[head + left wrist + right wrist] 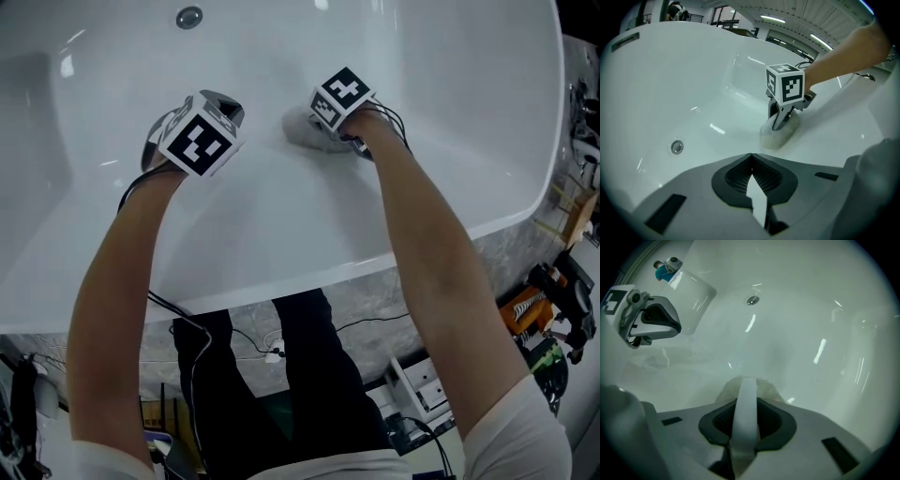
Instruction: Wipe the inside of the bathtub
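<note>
In the lower centre of the right gripper view, I am clenching my right tongs (744,386) on one pale wiping pad (769,391), with its white band running up between the jaws. I am pressing this pad against the sloping inner wall of the bathtub (281,225), at the upper centre of the head view. Just to its left, I am holding my left tongs (751,160) over the same wall, jaws closed tip to tip with nothing between them and touching no pad. Farther off, at the top of the head view, one round metal fitting (189,17) is sitting in the tub. Count: two tongs, one pad, one bathtub, one fitting. I am judging the wiping as under way; the white surface is showing no foam, streaks or dirt, so done and remaining areas cannot be separated.
</note>
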The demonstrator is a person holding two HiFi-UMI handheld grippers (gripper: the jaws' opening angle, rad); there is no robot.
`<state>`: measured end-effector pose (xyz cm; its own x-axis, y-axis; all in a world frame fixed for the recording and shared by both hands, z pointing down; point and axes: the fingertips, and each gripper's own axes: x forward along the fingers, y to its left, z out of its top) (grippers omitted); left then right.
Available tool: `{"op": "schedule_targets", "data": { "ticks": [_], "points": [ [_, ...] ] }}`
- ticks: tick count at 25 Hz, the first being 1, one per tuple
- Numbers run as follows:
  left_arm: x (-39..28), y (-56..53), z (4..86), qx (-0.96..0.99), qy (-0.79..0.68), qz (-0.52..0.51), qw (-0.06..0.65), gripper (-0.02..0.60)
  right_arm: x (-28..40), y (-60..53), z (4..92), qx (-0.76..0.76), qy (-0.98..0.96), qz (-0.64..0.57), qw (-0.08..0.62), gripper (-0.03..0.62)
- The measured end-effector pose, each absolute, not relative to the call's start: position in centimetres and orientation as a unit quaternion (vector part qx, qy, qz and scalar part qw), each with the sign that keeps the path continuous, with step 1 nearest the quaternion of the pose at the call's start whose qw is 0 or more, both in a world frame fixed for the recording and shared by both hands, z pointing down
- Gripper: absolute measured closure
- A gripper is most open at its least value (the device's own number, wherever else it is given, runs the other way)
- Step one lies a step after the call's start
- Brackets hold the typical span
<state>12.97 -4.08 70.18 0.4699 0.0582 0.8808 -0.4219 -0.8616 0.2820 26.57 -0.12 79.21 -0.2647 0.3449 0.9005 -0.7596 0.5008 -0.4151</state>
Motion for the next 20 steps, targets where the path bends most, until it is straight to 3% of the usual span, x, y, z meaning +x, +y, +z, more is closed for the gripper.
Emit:
{"op": "schedule_targets", "data": {
  "ticks": [20],
  "points": [
    [-1.9,-3.7,70.4,0.797,-0.169,0.515,0.265,0.571,10.8,0.4,79.3,0.124,-0.667,0.473,0.562,0.503]
  ]
}}
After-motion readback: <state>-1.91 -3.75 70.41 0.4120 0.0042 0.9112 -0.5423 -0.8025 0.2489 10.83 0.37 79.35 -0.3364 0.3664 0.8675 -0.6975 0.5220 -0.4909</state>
